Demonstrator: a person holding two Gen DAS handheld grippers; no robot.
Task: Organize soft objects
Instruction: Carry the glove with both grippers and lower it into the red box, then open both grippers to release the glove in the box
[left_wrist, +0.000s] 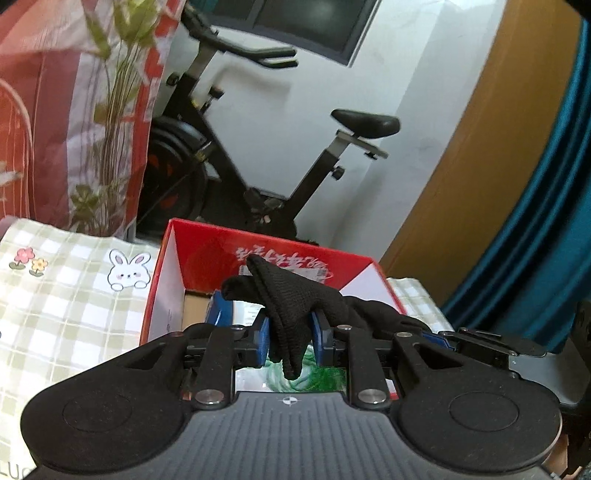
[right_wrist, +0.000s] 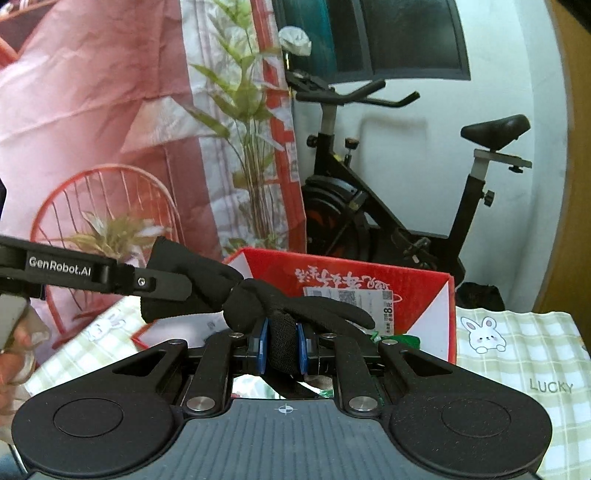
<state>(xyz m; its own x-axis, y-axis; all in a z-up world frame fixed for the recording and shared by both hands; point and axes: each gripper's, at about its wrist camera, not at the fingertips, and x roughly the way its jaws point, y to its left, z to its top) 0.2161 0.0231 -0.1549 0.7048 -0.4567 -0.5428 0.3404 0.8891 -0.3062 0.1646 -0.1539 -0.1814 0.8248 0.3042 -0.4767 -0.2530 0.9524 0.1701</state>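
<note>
Both claws, left gripper (left_wrist: 290, 338) and right gripper (right_wrist: 282, 349), clamp one black knitted fabric item (right_wrist: 258, 299), suspended at frame centre above the open red cardboard box (left_wrist: 207, 240); depositing remains.

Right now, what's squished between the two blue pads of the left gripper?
A fold of black knitted fabric sits between the left gripper's blue pads, which press on it. The left wrist view shows this, above the red cardboard box.
</note>
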